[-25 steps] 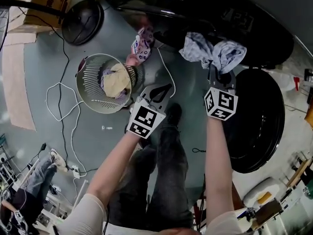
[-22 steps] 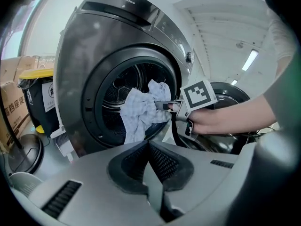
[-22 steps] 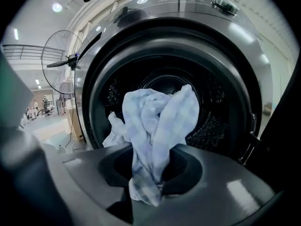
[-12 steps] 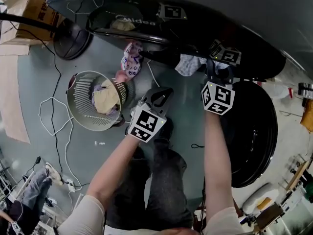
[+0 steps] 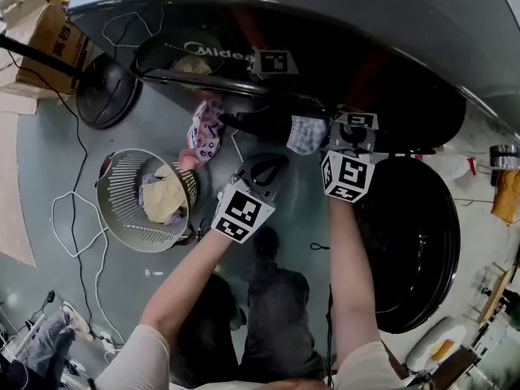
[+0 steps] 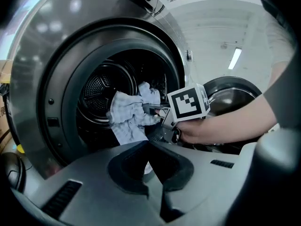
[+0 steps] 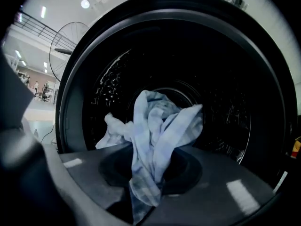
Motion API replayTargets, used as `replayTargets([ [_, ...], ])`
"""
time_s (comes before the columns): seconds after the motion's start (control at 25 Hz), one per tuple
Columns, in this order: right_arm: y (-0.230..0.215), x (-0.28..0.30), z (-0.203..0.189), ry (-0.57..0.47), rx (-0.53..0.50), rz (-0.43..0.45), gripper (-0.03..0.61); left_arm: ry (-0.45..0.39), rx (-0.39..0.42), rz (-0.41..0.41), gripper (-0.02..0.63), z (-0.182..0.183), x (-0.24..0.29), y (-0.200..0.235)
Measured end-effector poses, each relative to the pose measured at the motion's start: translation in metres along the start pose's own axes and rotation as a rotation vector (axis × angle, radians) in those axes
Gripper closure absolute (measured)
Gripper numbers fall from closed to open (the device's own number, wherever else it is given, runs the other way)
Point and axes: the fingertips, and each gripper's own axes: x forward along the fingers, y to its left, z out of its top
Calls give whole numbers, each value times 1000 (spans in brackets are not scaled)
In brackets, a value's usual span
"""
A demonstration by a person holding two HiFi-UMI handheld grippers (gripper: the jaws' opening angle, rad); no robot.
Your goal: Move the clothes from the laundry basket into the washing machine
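Checked cloth at the washer's mouth, more clothes in the basket

On the floor by the person's left arm, the laundry basket (image 5: 114, 211) holds clothes (image 5: 162, 201). The left gripper (image 6: 150, 147), jaws pressed together on nothing, points at the washing machine (image 5: 390, 63). Just beyond it, the right gripper (image 5: 331, 132) is clamped on a pale blue checked cloth (image 7: 155, 126), which hangs at the mouth of the dark drum (image 7: 225, 112).
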Motion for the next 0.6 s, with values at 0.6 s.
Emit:
replayTargets([
  [0.6,-2,52,-39,73,-222,-85,262,-105,39,-24,607,-18,10,28],
])
